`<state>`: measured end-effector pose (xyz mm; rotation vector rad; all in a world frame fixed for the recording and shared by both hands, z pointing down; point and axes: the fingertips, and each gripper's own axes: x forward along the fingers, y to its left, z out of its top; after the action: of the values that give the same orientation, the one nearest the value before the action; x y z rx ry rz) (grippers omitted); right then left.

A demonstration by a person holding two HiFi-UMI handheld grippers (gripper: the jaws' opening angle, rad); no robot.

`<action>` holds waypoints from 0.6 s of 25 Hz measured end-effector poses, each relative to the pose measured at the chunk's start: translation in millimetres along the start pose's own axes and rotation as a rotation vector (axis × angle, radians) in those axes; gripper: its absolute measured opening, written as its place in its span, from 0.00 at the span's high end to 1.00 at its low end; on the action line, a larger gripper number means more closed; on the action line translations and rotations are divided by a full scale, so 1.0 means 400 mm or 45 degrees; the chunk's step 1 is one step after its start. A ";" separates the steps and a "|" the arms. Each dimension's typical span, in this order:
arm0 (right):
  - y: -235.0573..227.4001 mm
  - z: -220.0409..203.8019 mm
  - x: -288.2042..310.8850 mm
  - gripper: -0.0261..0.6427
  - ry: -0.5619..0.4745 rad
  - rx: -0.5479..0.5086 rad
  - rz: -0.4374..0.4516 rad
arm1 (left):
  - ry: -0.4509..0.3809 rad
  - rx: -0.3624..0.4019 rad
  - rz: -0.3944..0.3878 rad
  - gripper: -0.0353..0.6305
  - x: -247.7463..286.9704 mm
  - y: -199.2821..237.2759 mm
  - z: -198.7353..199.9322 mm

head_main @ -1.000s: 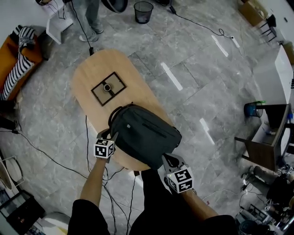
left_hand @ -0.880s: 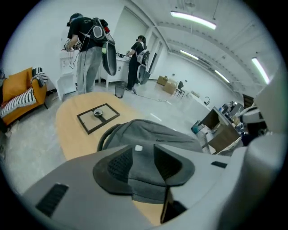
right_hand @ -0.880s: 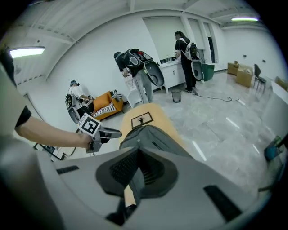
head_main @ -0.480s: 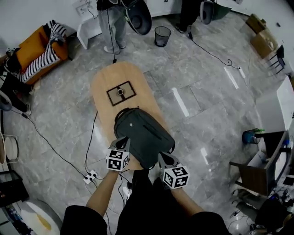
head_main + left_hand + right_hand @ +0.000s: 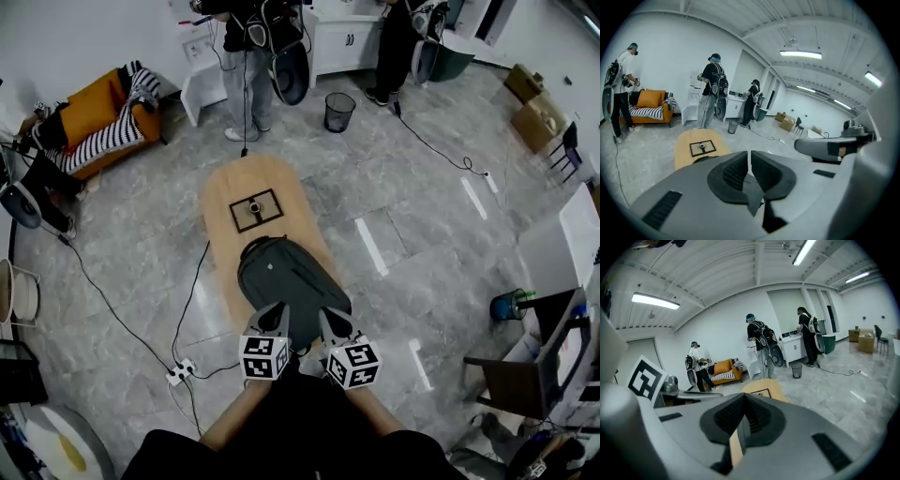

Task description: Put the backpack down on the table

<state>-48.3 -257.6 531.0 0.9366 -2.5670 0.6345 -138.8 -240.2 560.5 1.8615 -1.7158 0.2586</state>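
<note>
The left gripper point(image 5: 275, 317) and the right gripper point(image 5: 332, 323) are held side by side just in front of the person, close under the head camera. The left gripper view shows its jaws brought together with only a hairline between the pads and nothing in them. The right gripper view shows the same: jaws together, empty. Neither gripper has hold of the backpack.

The backpack point(image 5: 289, 281) lies flat on the near half of the table point(image 5: 246, 180), long axis in line with the table's length. Its near end sits just beyond the two sets of fingertips. The grippers cover the table's near edge in the head view, so it cannot be determined whether the backpack overhangs there.

Beyond the backpack the tabletop is bare wood up to a dark-framed square inset point(image 5: 257, 209). A cable point(image 5: 190, 298) runs along the floor at the table's left side to a power strip point(image 5: 181, 373). Farther off stand a waste bin point(image 5: 339, 112), an orange sofa point(image 5: 92, 120) and several people point(image 5: 246, 52) at the far wall.

Step in hand, as judged: placement is complete; the backpack is down and released. The next move calls for no further grip. The grippers need only keep clear of the backpack so that it is not pushed along the table or off its near end.
</note>
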 end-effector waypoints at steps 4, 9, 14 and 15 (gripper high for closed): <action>0.008 0.029 0.000 0.95 -0.026 -0.027 0.014 | -0.046 0.096 -0.025 0.90 -0.018 -0.042 0.014; 0.016 0.042 -0.002 0.95 -0.045 -0.042 0.014 | -0.059 0.145 -0.060 0.90 -0.018 -0.056 0.033; 0.026 0.039 0.003 0.95 -0.045 -0.039 0.012 | -0.057 0.160 -0.070 0.90 -0.024 -0.045 0.032; 0.029 0.039 0.003 0.95 -0.045 -0.040 0.012 | -0.057 0.158 -0.070 0.90 -0.026 -0.042 0.032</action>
<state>-59.4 -258.5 515.1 0.9343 -2.6061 0.5833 -127.3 -238.2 540.1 2.0152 -1.7098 0.3095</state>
